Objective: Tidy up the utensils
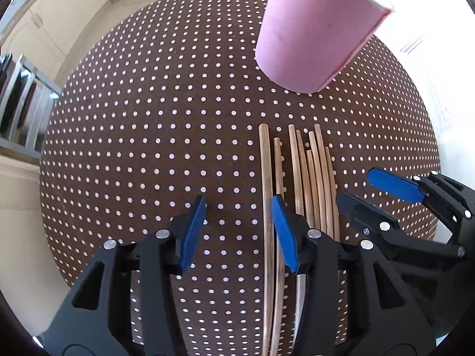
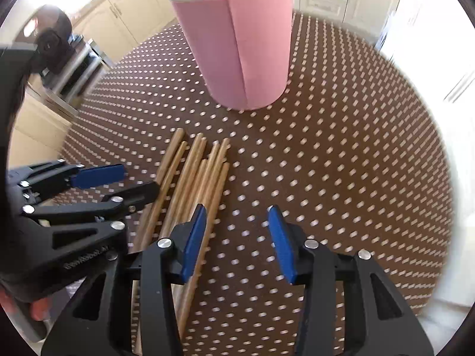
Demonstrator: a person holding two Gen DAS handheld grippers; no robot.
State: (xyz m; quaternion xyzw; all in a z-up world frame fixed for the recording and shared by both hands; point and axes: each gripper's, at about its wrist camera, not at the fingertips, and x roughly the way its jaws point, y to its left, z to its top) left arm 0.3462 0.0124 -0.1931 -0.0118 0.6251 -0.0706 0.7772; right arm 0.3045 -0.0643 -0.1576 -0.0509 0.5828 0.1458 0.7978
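Seen from two wrist cameras above a round counter [image 1: 148,118] draped in brown cloth with white dots: a bundle of wooden chopsticks [image 1: 308,178] lying flat, side by side, tips toward a pink cup [image 1: 311,35] standing upright a short way beyond them. Visible in the right wrist view, the same chopsticks [image 2: 193,184] and cup [image 2: 237,47], with the top ends of something thin, too cut off to identify, poking above the cup's white rim. Left claw [image 1: 239,231] poised just over the counter, blue pads partly apart, its right-hand pad resting among the chopsticks on the bundle's left side, with only the outermost stick in the gap, nothing clamped. Right claw [image 2: 237,243] likewise partly apart, its left-hand pad over the bundle's right edge, bare dotted cloth in the gap, nothing gripped. Both claws bracketing the bundle from opposite sides, each in sight of the other's camera: right claw [image 1: 383,191] at the left view's right edge, left claw [image 2: 118,184] at the right view's left edge. Cream cabinets [image 2: 130,14] in the background.
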